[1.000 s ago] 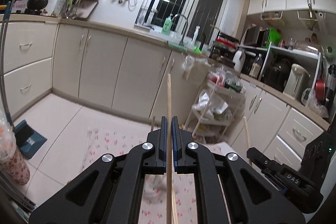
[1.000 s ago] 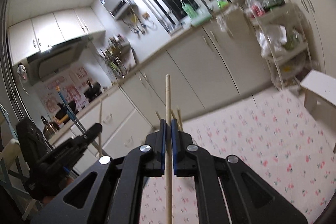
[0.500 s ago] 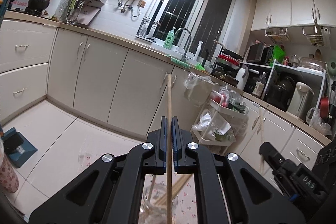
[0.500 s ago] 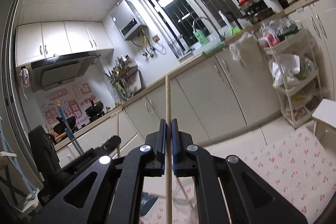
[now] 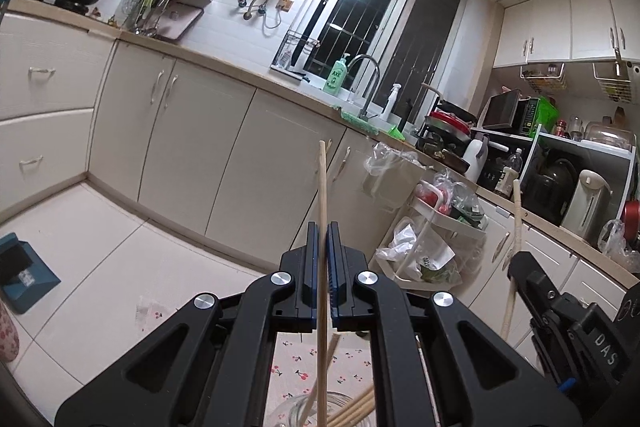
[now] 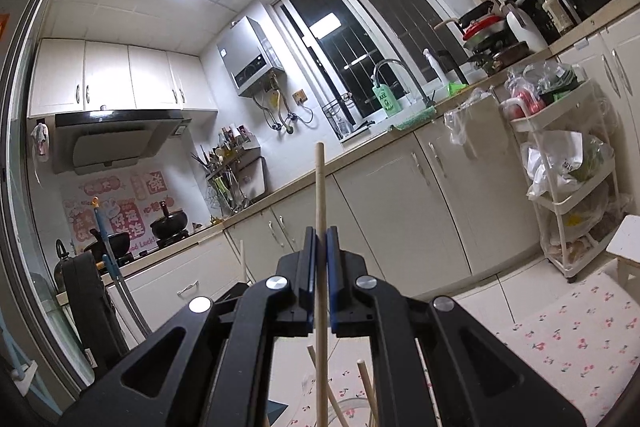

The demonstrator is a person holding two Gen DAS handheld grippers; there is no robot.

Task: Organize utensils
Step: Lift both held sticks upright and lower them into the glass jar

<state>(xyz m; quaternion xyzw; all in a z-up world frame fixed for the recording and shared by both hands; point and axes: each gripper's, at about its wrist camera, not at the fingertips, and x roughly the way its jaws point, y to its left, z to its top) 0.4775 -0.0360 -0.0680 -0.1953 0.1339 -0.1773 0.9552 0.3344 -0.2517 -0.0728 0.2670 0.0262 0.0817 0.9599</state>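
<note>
2 upright wooden chopsticks (image 5: 322, 211) (image 6: 320, 195), others in glass jar (image 5: 296, 411) below

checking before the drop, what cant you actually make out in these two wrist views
- Left wrist view: the glass jar is cut off by the bottom edge and hidden behind the left gripper, so its base is unseen.
- Both views: the lower end of each held chopstick runs off the bottom edge.
- Right wrist view: the right gripper hides most of the jar rim; the loose sticks cannot be counted.
</note>
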